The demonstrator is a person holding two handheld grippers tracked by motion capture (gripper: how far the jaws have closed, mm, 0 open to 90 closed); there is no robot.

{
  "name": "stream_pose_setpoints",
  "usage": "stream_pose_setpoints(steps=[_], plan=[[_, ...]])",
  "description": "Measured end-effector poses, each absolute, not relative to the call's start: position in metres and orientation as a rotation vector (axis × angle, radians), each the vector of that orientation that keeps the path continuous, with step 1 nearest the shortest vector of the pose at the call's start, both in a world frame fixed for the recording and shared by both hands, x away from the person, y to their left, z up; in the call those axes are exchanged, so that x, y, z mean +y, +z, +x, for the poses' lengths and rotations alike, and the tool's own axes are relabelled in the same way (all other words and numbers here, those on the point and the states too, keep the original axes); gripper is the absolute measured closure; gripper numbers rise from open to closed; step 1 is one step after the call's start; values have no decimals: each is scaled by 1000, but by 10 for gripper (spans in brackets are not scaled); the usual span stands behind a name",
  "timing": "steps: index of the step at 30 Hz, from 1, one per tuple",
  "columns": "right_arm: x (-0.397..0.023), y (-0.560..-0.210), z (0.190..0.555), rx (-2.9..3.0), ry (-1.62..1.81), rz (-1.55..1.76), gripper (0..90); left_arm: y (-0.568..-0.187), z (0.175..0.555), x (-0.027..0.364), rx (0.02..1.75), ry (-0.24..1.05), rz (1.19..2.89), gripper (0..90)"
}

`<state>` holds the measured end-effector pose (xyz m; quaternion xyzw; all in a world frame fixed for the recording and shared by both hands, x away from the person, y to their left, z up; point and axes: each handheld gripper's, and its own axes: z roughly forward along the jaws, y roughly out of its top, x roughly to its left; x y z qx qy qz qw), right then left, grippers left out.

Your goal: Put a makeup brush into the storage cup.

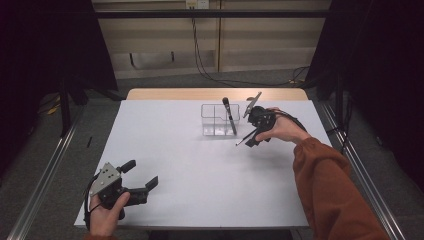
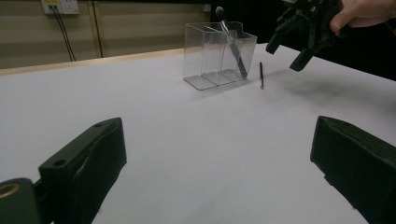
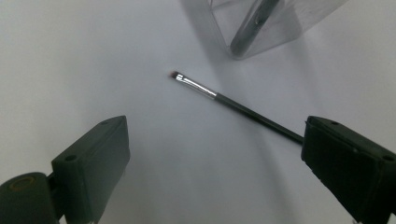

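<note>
Right gripper: right of centre in the high view, held above the table, jaws released and wide apart, nothing between them.
Brush: thin, dark handle, silver ferrule, small tip; lies flat on the table, running from centre frame toward the right jaw in the right gripper view (whether handle and jaw touch, cannot tell). Not grasped.
Organiser: clear, with compartments, just left of the right gripper in the high view; brush lies just beside it, apart from its wall.
Second brush: larger, dark, stands tilted inside the organiser, head up.
Left gripper: lower left of the high view, near the table's front edge, jaws released, empty; well apart from the organiser.
Table: white top.
</note>
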<state>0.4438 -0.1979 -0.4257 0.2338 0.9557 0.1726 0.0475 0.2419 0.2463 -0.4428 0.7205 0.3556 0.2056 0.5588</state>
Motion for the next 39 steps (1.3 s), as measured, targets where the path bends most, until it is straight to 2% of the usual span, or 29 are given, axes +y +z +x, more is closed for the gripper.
stream_pose_setpoints(steps=[12,22,33,35,39], plan=[[-197,-444,459,2918,471,692,135,-444,244,245,842,474,1701,35],[-185,-450,465,2927,440,627,249,-445,244,246,844,474,1699,35],[-186,-459,467,2958,406,624,289,-445,244,246,838,473,1703,35],[-188,-460,468,2979,419,632,347,-445,244,246,836,473,1708,35],[-189,-460,468,2992,427,662,358,-444,244,246,833,472,1708,35]])
